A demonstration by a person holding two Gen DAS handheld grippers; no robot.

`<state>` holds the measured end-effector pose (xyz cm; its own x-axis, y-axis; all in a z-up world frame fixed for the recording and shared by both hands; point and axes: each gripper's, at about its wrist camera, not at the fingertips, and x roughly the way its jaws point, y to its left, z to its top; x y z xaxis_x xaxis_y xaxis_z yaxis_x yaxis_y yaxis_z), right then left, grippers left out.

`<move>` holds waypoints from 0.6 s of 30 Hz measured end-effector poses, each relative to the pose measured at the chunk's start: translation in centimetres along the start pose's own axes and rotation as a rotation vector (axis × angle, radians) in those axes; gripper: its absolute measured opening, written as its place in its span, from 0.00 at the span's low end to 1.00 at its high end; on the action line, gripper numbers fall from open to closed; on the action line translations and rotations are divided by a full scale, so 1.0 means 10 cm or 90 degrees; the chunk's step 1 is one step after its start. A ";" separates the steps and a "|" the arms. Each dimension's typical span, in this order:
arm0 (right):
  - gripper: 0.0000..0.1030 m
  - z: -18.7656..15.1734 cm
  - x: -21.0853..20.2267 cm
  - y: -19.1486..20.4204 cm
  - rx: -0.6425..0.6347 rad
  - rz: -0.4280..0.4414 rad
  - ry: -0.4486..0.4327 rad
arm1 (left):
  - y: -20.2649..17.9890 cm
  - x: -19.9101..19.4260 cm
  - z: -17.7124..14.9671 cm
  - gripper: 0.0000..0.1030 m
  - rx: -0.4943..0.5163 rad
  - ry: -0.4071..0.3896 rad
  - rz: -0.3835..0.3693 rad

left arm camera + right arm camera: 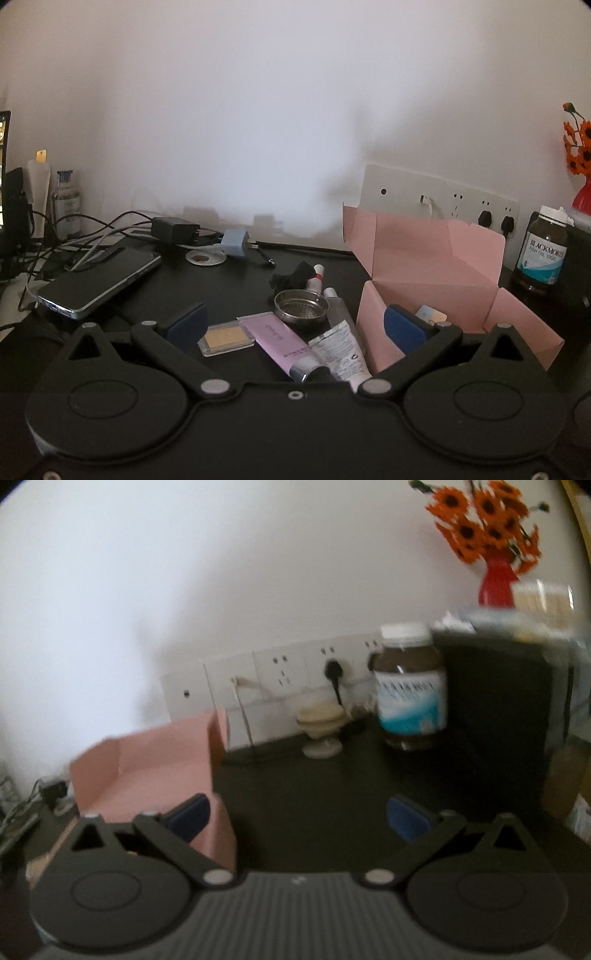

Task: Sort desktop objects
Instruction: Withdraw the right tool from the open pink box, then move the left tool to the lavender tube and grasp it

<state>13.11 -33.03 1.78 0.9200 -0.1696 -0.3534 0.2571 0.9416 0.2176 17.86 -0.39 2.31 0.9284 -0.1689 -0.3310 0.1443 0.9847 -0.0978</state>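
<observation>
Jaws of both left gripper (295, 325) and right gripper (299, 816) stood apart, empty. Box (436, 280) at 2 o'clock held one card; tubes (280, 339), compact (226, 338), strainer (301, 306) remained unsorted on counter (221, 280).

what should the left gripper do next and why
Probably ease the open left gripper down onto the purple tube. It lies right between the fingers, nothing is held yet, and the open pink box sits just beside it.
</observation>
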 end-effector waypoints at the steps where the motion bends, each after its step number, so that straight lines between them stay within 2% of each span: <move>1: 0.99 -0.06 -0.02 -0.05 0.003 0.003 0.005 | -0.01 0.00 0.00 1.00 0.002 0.000 0.002; 6: 0.99 -0.24 -0.05 -0.19 0.000 0.015 0.073 | -0.01 0.03 0.00 1.00 0.004 0.010 0.003; 9: 0.99 -0.27 -0.12 -0.23 -0.007 0.030 0.088 | 0.00 0.03 0.00 1.00 -0.003 0.013 0.007; 14: 0.99 -0.31 -0.22 -0.24 -0.051 0.030 0.072 | 0.03 0.01 -0.01 1.00 -0.013 0.016 0.021; 18: 0.99 -0.32 -0.24 -0.29 -0.037 0.045 0.066 | 0.04 -0.05 -0.03 1.00 0.004 0.029 0.040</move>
<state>9.23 -34.39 -0.94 0.8991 -0.0735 -0.4315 0.1720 0.9658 0.1938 17.33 0.09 2.12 0.9191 -0.1081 -0.3789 0.0884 0.9937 -0.0689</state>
